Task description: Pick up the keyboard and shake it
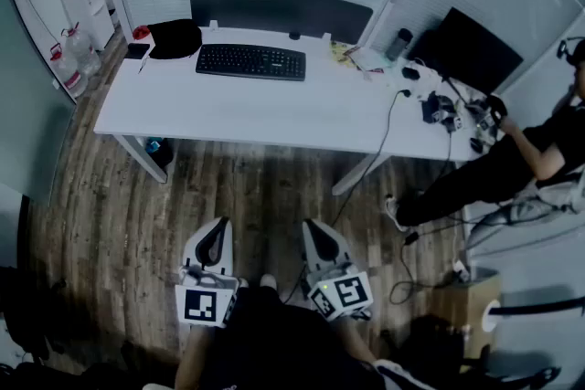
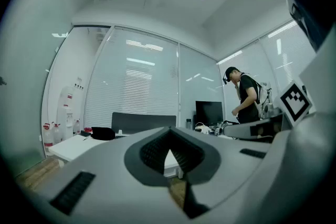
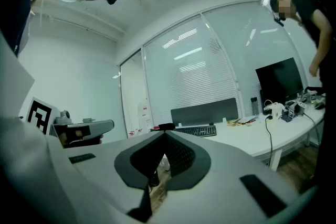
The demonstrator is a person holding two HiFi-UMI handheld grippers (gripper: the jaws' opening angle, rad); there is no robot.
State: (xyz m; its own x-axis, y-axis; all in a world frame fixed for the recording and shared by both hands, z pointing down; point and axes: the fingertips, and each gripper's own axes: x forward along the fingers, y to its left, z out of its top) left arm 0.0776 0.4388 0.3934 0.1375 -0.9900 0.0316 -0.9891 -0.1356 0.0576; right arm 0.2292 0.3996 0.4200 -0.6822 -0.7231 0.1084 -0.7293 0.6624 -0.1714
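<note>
keyboard on desk (left gripper, right gripper closed, empty)

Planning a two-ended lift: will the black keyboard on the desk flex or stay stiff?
The keyboard looks a flat slab, so probably stiff. It is thin and long, so likely light, yet apt to tilt if gripped at one end.
</note>
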